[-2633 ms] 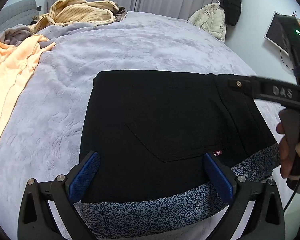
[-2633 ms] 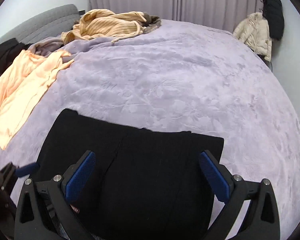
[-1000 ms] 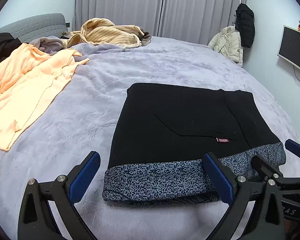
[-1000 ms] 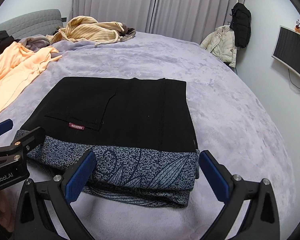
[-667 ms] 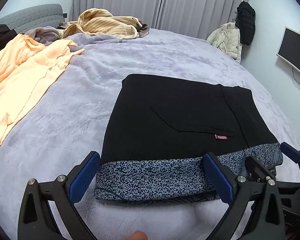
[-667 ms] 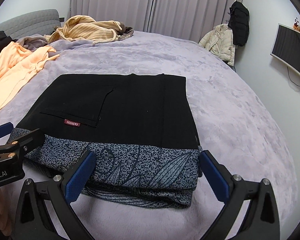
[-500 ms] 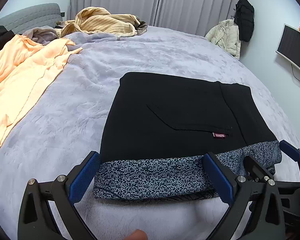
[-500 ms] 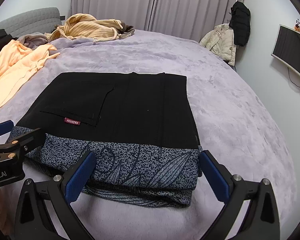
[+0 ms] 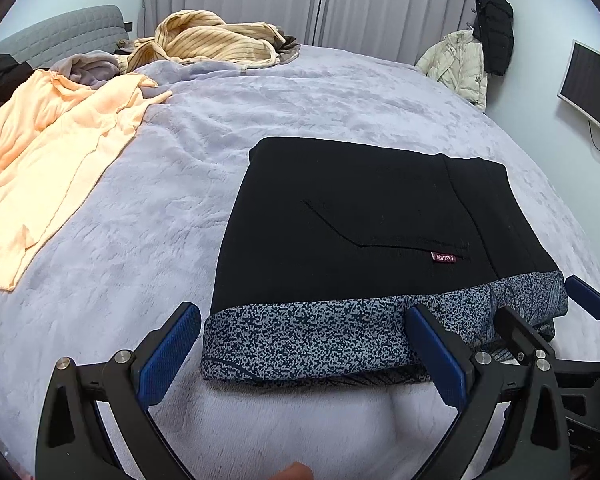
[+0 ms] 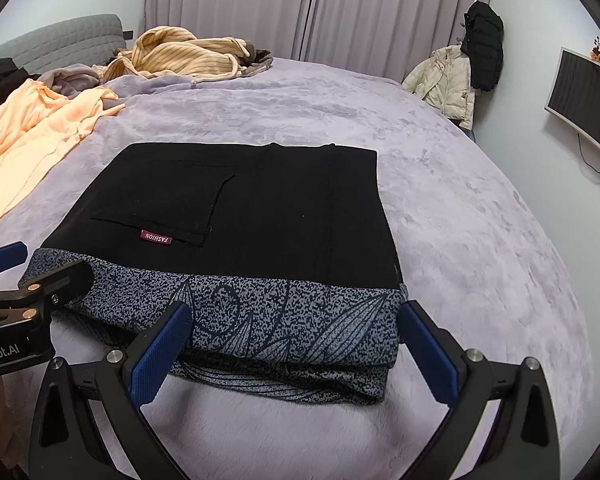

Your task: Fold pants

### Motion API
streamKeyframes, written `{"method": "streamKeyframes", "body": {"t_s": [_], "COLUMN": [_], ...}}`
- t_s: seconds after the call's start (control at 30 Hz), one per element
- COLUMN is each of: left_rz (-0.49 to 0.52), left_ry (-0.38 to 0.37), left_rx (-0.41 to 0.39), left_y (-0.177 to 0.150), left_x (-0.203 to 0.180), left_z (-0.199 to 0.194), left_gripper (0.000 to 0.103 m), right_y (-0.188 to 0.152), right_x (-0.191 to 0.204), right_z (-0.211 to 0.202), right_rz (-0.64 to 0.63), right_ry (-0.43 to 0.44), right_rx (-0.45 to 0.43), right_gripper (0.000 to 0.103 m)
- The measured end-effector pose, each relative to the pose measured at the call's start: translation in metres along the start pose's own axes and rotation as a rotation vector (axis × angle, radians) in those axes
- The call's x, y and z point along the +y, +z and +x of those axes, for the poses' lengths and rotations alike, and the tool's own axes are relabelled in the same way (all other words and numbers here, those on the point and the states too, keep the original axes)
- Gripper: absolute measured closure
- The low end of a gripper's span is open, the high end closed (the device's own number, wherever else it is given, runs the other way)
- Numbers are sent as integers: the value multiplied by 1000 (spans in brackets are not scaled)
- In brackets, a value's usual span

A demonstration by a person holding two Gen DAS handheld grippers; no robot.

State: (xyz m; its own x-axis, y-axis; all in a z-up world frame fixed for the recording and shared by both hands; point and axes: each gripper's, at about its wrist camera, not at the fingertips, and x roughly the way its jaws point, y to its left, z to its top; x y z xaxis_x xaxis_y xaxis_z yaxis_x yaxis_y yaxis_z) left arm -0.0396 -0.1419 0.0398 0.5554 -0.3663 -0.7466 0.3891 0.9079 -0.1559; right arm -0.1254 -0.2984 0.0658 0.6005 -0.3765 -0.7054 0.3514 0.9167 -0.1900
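Folded black pants (image 9: 364, 220) lie flat on the lilac plush bedspread (image 9: 300, 104), near its front edge, right of centre in the left wrist view. Speckled blue-grey waistband (image 10: 260, 312) faces the cameras, layers stacked beneath it; a small red "FASHION" label (image 10: 156, 237) sits at the pocket edge. Left gripper (image 9: 300, 354) spread wide, blue pads on either side of the waistband's left portion, holding nothing; whether the pads touch the cloth, cannot tell. Right gripper (image 10: 296, 346) likewise spread wide, framing the waistband's right portion, nothing pinched. Peach garment (image 9: 48, 160) lies spread along the bedspread's left edge, well apart from the pants. Striped tan garment (image 9: 212, 42) heaped at the far edge near the curtains (image 10: 300, 4). Cream jacket (image 10: 444, 80) and black coat (image 10: 482, 50) hang at the far right; a monitor (image 10: 584, 100) is on the right wall.
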Motion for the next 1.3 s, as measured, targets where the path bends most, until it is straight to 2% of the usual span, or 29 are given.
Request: {"method": "streamKeyframes", "body": {"t_s": [1.3], "left_rz": [54], "left_ry": [25], "left_rx": [14], "left_y": [6], "left_x": [-11], "left_z": [-10], "left_gripper": [0], "right_y": [-6], "right_x": [-12], "right_z": [-8], "right_rz": [12], "right_ry": [45], "right_rx": [10], "right_gripper": [0]}}
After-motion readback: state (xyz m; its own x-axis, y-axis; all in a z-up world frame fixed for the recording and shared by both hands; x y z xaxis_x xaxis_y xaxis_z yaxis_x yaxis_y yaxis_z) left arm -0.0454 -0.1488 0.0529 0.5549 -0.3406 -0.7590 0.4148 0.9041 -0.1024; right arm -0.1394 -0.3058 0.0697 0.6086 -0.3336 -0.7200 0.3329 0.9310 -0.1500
